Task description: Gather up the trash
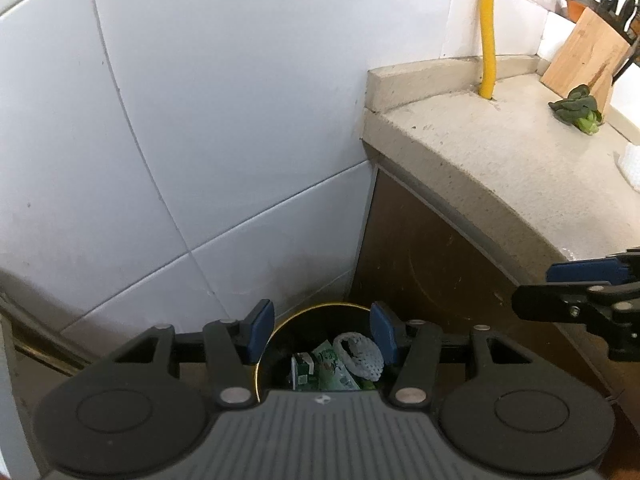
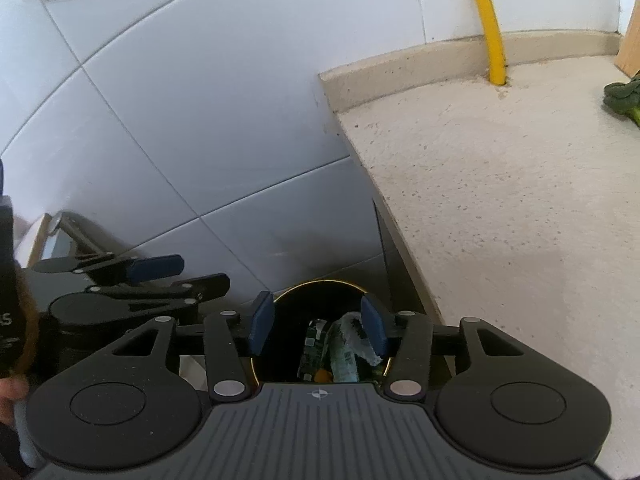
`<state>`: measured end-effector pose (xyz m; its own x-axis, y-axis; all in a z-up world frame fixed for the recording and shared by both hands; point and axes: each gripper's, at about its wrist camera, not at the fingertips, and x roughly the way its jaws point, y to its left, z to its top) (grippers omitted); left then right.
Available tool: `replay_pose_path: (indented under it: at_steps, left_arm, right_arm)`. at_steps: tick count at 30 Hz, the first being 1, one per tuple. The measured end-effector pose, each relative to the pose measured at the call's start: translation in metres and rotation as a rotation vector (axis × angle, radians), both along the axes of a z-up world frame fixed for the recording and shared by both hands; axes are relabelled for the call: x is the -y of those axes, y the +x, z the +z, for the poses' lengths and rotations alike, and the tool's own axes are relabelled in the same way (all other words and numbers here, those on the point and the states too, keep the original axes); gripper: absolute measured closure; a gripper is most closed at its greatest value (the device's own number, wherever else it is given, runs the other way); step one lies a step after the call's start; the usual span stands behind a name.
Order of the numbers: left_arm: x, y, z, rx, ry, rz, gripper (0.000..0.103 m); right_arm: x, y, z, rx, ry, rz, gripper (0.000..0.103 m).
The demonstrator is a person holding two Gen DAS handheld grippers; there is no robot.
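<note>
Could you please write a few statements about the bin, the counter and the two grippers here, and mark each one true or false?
1. The trash bin already holds wrappers and white foam netting. True.
2. The right gripper is clamped on a wrapper. False: its jaws stand apart above the bin with nothing between the pads.
3. A leafy green vegetable lies on the counter by the wooden knife block. True.
4. The yellow pipe lies flat across the counter. False: it stands upright against the tiled wall.
5. The left gripper holds the foam netting. False: its jaws are open and empty.
</note>
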<state>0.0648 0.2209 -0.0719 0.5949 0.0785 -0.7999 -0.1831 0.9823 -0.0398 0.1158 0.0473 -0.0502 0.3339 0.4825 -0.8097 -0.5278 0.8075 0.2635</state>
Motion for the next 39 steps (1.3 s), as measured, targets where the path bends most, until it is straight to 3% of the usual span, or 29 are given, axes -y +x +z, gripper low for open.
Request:
replay_pose_path:
  at_steps: [21,39]
  left_arm:
    - [0.012,-0.009,0.015,0.083,0.058,-0.053,0.055]
    - [0.018,-0.012,0.018,0.106,0.085,-0.077,0.055]
  right_arm:
    - [0.020,-0.037,0.024,0.070,-0.005,-0.065,0.041]
    - [0.035,-0.056,0.032,0.103,-0.006,-0.110,0.038]
